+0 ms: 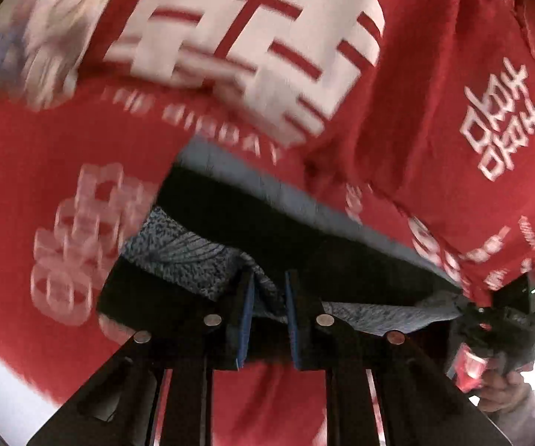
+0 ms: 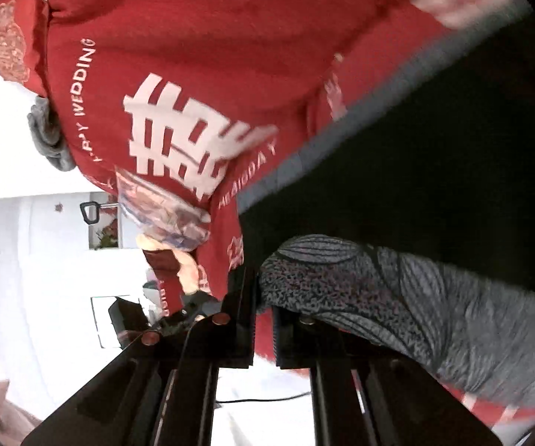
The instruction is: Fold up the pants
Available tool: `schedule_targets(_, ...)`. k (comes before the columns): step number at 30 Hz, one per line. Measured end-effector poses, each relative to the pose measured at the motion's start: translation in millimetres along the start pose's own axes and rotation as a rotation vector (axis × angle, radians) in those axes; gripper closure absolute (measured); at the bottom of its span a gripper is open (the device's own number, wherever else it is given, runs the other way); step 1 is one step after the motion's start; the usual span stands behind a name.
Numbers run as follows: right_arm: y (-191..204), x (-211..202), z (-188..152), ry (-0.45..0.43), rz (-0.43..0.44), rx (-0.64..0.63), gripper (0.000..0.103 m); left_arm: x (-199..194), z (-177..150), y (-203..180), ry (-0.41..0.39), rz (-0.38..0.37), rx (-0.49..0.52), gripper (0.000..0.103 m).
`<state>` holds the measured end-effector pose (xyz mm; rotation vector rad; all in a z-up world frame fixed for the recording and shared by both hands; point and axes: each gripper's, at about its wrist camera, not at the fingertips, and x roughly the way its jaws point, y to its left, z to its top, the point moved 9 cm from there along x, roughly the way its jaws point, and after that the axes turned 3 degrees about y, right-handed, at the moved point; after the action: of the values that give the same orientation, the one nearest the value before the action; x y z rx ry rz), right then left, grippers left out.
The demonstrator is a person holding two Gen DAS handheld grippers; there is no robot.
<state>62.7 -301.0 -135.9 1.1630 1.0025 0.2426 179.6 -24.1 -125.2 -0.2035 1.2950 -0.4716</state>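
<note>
The pants [image 1: 230, 219] are black with a grey leaf-patterned part [image 1: 178, 256], and they hang stretched above a red printed cover [image 1: 44, 141]. My left gripper [image 1: 269, 297] is shut on the grey patterned edge, its blue pads pinching the cloth. At the right of the left wrist view a hand holds my right gripper [image 1: 490, 316] at the other end of the same edge. In the right wrist view my right gripper [image 2: 263, 301] is shut on the grey patterned cloth [image 2: 360, 282], with the black cloth [image 2: 434, 171] spreading away to the right. My left gripper [image 2: 193, 306] shows small at the left, held by a hand.
The red cover [image 2: 193, 37] with large white characters fills most of both views. A clear plastic packet [image 2: 163, 208] lies near its edge and a grey cloth item [image 2: 48, 133] sits at its left side. White floor [image 2: 44, 278] lies beyond, with a dark cable [image 2: 267, 398].
</note>
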Motion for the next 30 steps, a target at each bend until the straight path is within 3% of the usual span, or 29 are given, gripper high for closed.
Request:
schedule_targets(4, -29.1, 42.7, 64.0, 0.041, -0.064, 0.024, 0.095, 55.1, 48.6, 2.1, -0.027, 0.111, 0.078, 0.084)
schedule_targets(8, -72.4, 67.8, 92.2, 0.036, -0.126, 0.083, 0.091, 95.9, 65.5, 12.8, 0.005, 0.232, 0.089, 0.082)
schedule_targets(10, -86.6, 78.6, 97.4, 0.033, -0.157, 0.101, 0.088, 103.9, 68.7, 18.8, 0.015, 0.264, 0.071, 0.056)
schedule_targets(11, -89.7, 79.6, 96.6, 0.031, -0.160, 0.098, 0.081, 99.9, 68.0, 22.5, 0.004, 0.284, 0.059, 0.032)
schedule_targets(12, -87.9, 81.4, 97.2, 0.030, -0.158, 0.091, 0.071, 92.3, 72.6, 26.2, -0.024, 0.309, 0.046, 0.025)
schedule_targets(13, -80.1, 82.5, 97.4, 0.035, -0.142, 0.076, 0.062, 85.6, 73.5, 27.2, -0.034, 0.314, 0.042, 0.025)
schedule_targets(14, -72.4, 82.3, 95.2, 0.043, -0.130, 0.057, 0.036, 77.9, 73.6, 26.7, -0.031, 0.316, 0.045, 0.024)
schedule_targets(15, -60.0, 80.9, 93.1, 0.058, -0.123, 0.024, 0.020, 72.0, 72.7, 26.0, -0.025, 0.329, 0.055, 0.025)
schedule_targets(18, -37.7, 64.1, 83.8, 0.083, -0.169, -0.075, 0.020, 61.5, 59.7, 11.5, 0.011, 0.365, 0.128, 0.025)
schedule_targets(21, -38.3, 22.8, 66.1, 0.059, -0.210, -0.116, 0.020, 61.4, 29.6, -26.3, 0.068, 0.333, 0.213, 0.025)
schedule_targets(24, -65.5, -36.9, 40.6, 0.002, -0.293, -0.113, 0.020, 78.3, -19.6, -85.7, 0.166, 0.228, 0.279, 0.024)
schedule_targets(30, -165.5, -163.8, -33.5, -0.100, -0.444, 0.077, 0.020, 123.7, -112.6, -203.2, 0.359, 0.054, 0.415, 0.024)
